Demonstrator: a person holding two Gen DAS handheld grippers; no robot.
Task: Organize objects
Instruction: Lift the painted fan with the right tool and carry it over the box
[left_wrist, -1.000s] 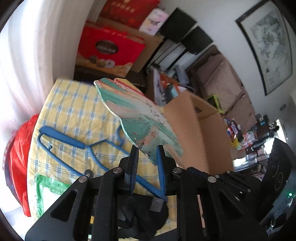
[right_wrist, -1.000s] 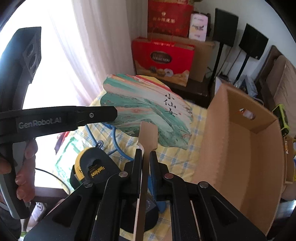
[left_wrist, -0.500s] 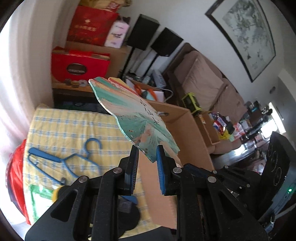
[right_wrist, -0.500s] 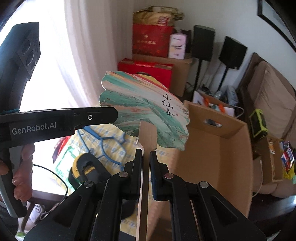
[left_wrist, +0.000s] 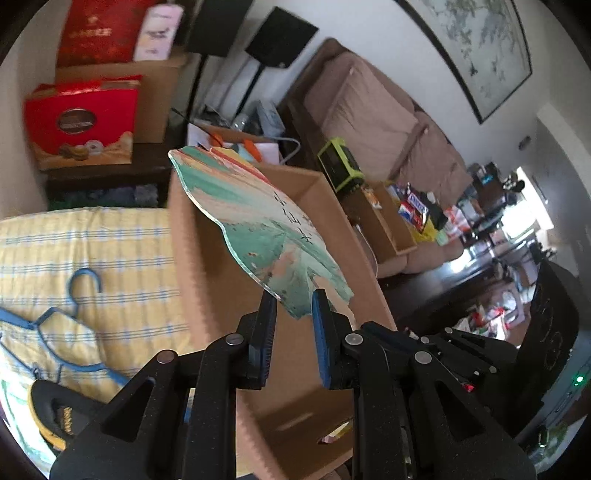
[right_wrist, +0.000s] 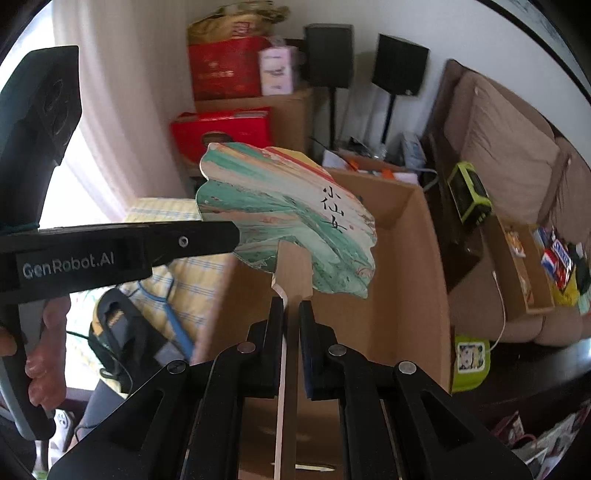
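Note:
A flat paper fan (right_wrist: 284, 210) painted green, pink and cream has a wooden handle (right_wrist: 291, 273). My right gripper (right_wrist: 291, 306) is shut on that handle and holds the fan upright over the open cardboard box (right_wrist: 417, 266). My left gripper (left_wrist: 290, 302) has its jaws around the fan's lower edge (left_wrist: 266, 225), with a small gap showing; the fan hangs over the box (left_wrist: 221, 280). The left gripper's finger (right_wrist: 147, 243) reaches the fan's left edge in the right wrist view.
A yellow checked cloth (left_wrist: 92, 251) covers the table left of the box. A blue hanger (left_wrist: 66, 317) and a black-and-yellow cap (left_wrist: 59, 417) lie on it. Red gift boxes (left_wrist: 81, 125), speakers and a brown sofa (left_wrist: 369, 122) stand behind.
Both grippers have carried the fan to the right, from above the checked cloth to above the open box. The hanger and cap now lie further left in view.

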